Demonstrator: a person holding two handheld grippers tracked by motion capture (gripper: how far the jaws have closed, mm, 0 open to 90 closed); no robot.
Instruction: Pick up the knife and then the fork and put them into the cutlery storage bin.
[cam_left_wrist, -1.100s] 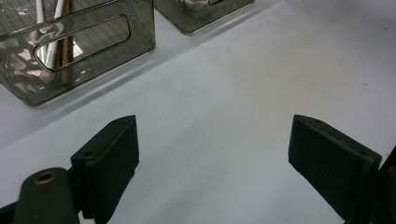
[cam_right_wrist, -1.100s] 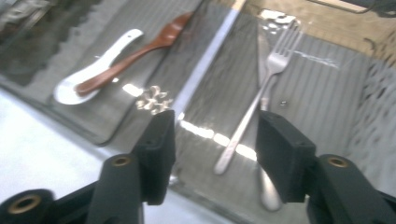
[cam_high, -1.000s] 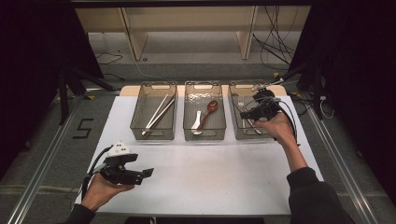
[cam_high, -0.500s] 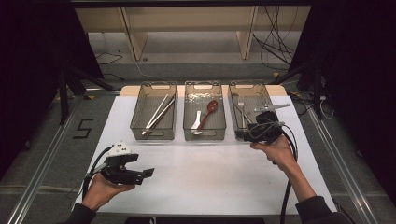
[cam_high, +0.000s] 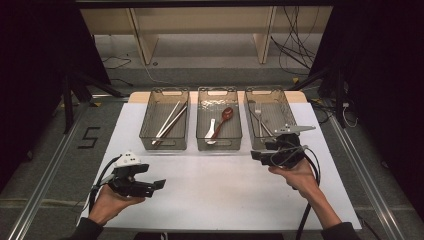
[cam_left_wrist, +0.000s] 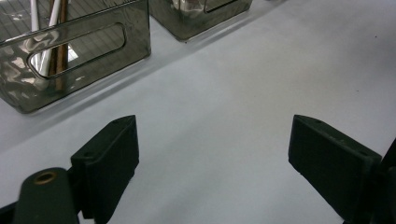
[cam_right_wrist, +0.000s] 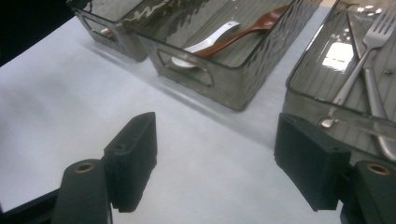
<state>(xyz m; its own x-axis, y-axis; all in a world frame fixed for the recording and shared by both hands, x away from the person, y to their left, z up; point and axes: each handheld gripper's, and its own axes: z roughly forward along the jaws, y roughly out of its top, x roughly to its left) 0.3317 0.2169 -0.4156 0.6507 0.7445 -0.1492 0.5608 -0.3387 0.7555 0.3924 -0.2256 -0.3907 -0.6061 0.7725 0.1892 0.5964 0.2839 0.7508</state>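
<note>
A: Start nearest the person. The left gripper (cam_high: 159, 184) rests low over the white table sheet (cam_high: 215, 185) with its jaws wide apart and nothing between them.

B: And the right gripper (cam_high: 256, 155)?

A: Just in front of the near wall of the right bin (cam_high: 286, 107), jaws spread wide and empty; they have just been opening. The fork (cam_right_wrist: 369, 51) and another piece of metal cutlery lie inside that bin, free of the pads.

B: So the drop looks finished, I'd say.

A: Likely. To do the pull-away well, bring the hand back along the sheet, keeping the jaws spread so no pad catches the bin wall or tips it.

B: Farther out?

A: The middle bin (cam_high: 219, 96) holds a brown spoon (cam_high: 224, 119) beside a white spoon (cam_high: 211, 131); the left bin (cam_high: 150, 115) holds chopsticks (cam_high: 169, 122) lying lengthwise. Nothing lies loose on the sheet
</note>
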